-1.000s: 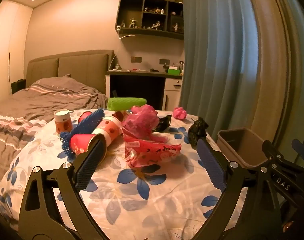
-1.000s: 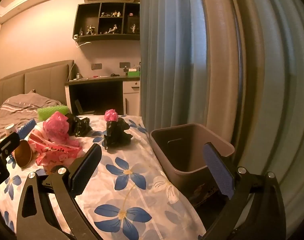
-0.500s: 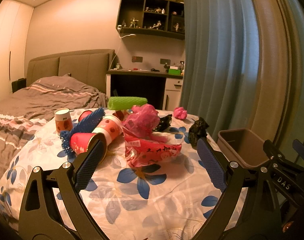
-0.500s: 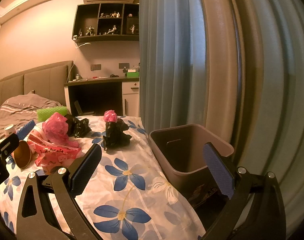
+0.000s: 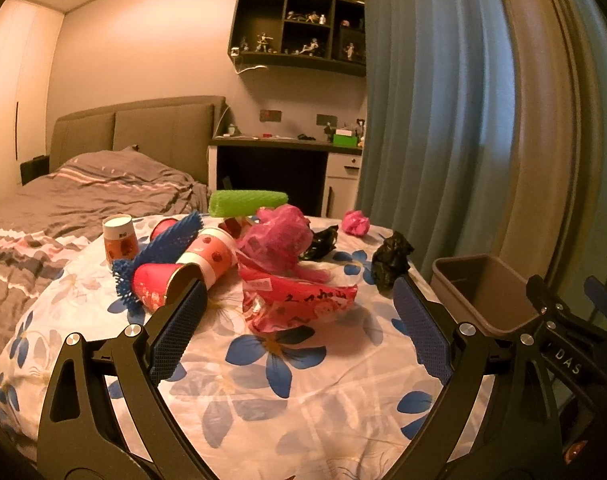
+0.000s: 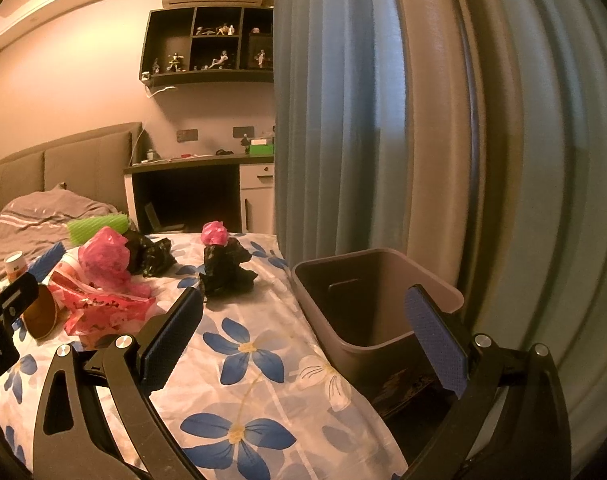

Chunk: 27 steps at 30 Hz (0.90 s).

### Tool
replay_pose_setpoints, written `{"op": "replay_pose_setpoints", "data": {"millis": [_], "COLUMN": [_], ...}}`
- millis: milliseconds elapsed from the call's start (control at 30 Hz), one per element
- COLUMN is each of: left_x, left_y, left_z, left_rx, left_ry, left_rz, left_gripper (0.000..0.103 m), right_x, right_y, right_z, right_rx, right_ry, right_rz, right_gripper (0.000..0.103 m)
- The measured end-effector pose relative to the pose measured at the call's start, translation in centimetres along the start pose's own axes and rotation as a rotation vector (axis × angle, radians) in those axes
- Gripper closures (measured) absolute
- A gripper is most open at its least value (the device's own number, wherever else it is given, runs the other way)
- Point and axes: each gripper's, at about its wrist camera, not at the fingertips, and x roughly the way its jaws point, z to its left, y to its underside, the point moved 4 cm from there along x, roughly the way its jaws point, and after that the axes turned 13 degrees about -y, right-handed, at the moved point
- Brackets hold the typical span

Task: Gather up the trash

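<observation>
The white bedspread with blue flowers (image 5: 287, 364) fills the lower half of both my views. At the right edge of the left view, beside the blue curtain (image 5: 435, 120), the empty brown plastic bin (image 5: 483, 292) stands against the bed. The trash lies in a heap at frame centre: a red crinkled foil wrapper (image 5: 299, 304) under a crumpled pink plastic bag (image 5: 279, 240), a red-and-white paper cup on its side (image 5: 211, 256) and a blue spiky foam net (image 5: 159, 256) to their left, a green foam roll (image 5: 245, 202) behind. A crumpled black plastic bag (image 6: 225, 268) sits apart, nearer the bin. My left claw (image 5: 299, 334) and right claw (image 6: 301, 334) both gape wide — holding nothing, above the bedspread.
</observation>
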Motion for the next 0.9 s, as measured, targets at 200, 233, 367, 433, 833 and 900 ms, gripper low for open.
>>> {"op": "replay_pose_setpoints", "data": {"millis": [200,233,367,433,833,900], "left_x": [0.01,0.02,0.01,0.02,0.03,0.02], "left_y": [0.0,0.03,-0.02,-0.02,-0.03,-0.03], "left_z": [0.03,-0.02,0.04,0.03,0.06,0.04], "left_rx": [-0.001,-0.001,-0.001,-0.001,-0.002,-0.001], "left_ry": [0.0,0.0,0.0,-0.001,0.0,0.0], "left_rz": [0.001,0.001,0.002,0.002,0.003,0.003], "left_gripper": [0.011,0.011,0.011,0.011,0.011,0.011], "right_x": [0.07,0.09,0.07,0.05,0.05,0.11], "right_y": [0.11,0.23,0.15,0.12,0.12,0.07], "right_z": [-0.12,-0.38,-0.48,-0.47,-0.43,-0.49], "right_rx": [0.0,0.001,0.003,0.003,0.004,0.003], "right_ry": [0.0,0.003,0.003,0.002,0.002,0.005], "right_rz": [0.0,-0.002,-0.004,-0.006,-0.007,-0.007], "right_gripper": [0.005,0.005,0.005,0.005,0.005,0.005]}}
